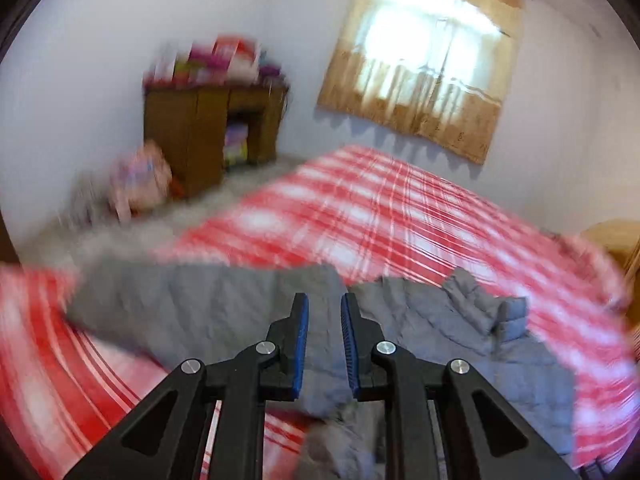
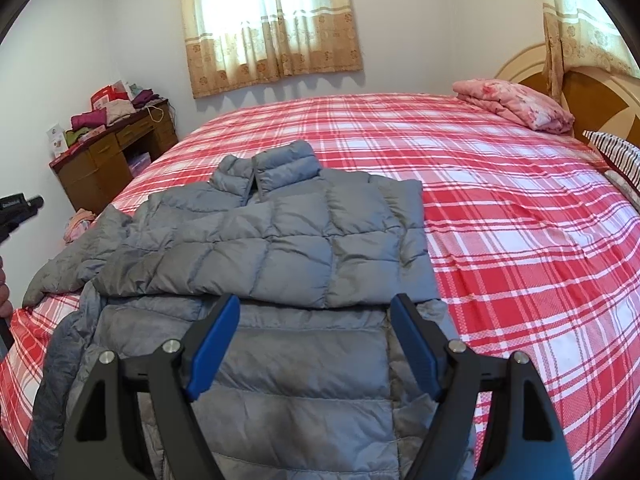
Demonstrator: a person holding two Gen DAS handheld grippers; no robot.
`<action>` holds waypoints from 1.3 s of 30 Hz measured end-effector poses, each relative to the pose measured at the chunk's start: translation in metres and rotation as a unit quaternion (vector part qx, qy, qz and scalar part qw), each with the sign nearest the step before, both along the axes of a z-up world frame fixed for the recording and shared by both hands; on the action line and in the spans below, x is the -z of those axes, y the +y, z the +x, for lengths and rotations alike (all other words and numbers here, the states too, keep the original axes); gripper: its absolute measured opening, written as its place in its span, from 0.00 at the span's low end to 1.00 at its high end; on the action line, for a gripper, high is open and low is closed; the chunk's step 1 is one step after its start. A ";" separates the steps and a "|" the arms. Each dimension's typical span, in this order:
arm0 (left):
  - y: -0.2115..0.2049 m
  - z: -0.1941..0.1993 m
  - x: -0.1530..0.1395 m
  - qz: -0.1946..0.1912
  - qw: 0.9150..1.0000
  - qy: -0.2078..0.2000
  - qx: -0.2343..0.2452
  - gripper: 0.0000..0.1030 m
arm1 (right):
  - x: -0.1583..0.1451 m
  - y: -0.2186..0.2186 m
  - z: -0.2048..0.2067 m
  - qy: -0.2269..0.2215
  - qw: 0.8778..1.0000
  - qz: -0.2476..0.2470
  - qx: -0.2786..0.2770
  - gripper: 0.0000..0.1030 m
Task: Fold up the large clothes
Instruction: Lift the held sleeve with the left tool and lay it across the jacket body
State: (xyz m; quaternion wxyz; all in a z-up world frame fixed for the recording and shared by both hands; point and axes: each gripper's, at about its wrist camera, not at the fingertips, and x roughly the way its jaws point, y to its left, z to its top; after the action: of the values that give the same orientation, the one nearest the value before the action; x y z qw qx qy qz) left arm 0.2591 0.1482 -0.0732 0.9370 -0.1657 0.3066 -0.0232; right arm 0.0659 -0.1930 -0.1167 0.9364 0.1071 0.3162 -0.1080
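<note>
We saw grey puffer jacket (image 2: pixel 280 248) on plaid bed (image 2: pixel 500 220). Left gripper (image 1: pixel 324 312) fingers nearly closed, empty; right gripper (image 2: pixel 316 312) fingers wide, holding nothing.

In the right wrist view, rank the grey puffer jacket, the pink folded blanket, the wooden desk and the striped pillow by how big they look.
1. grey puffer jacket, nearest the camera
2. wooden desk
3. pink folded blanket, close to the desk in apparent size, so unsure
4. striped pillow, cut off by the picture's edge, so unsure

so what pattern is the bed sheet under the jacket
Red and white plaid on the bed sheet, clearest in the right wrist view.
</note>
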 end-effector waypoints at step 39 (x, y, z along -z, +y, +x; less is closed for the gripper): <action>0.113 0.052 0.071 -0.069 0.984 0.062 -0.154 0.13 | 0.013 -0.008 0.018 0.012 1.000 0.014 0.012 0.77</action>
State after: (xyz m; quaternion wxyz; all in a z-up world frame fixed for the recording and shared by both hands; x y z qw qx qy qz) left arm 0.3113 0.2616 -0.1440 0.8949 -0.2761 0.3328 0.1105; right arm 0.0838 -0.2008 -0.1295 0.9295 0.1228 0.3279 -0.1162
